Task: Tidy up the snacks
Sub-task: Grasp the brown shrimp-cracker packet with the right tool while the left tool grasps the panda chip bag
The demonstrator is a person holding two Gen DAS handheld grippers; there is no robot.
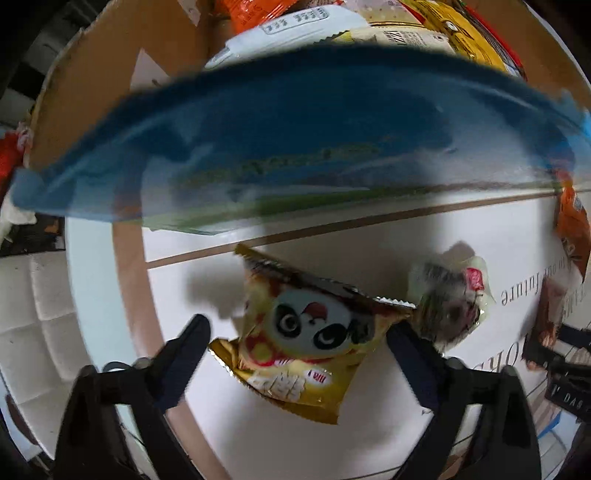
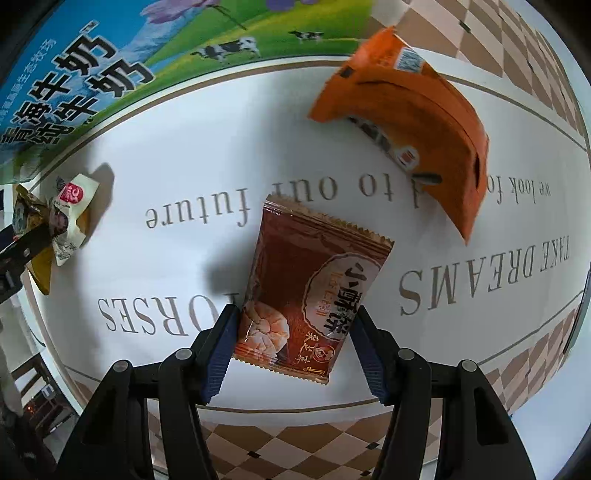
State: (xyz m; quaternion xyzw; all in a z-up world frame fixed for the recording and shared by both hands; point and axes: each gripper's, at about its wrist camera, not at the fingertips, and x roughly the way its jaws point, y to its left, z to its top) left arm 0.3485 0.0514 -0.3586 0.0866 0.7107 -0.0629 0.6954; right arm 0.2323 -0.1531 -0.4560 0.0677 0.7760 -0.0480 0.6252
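Observation:
A yellow snack packet [image 1: 303, 332] with a panda face lies on the white lettered tablecloth [image 1: 369, 424]. My left gripper [image 1: 301, 328] points down over it, open, with a fingertip on either side; a gap shows at the left finger. My right gripper [image 2: 295, 321] is shut on a red-brown snack packet [image 2: 314, 288], its blue pads against both long edges. That packet [image 1: 546, 321] also shows at the right edge of the left wrist view. An orange packet [image 2: 417, 110] and a small white wrapped snack [image 2: 70, 218] lie loose on the cloth.
A cardboard milk box [image 2: 92, 74], printed blue and green with cows, stands along the far side; its blurred blue wall [image 1: 295, 129] fills the left wrist view. Inside it lie a white packet [image 1: 295, 22], a yellow one [image 1: 454, 26] and others.

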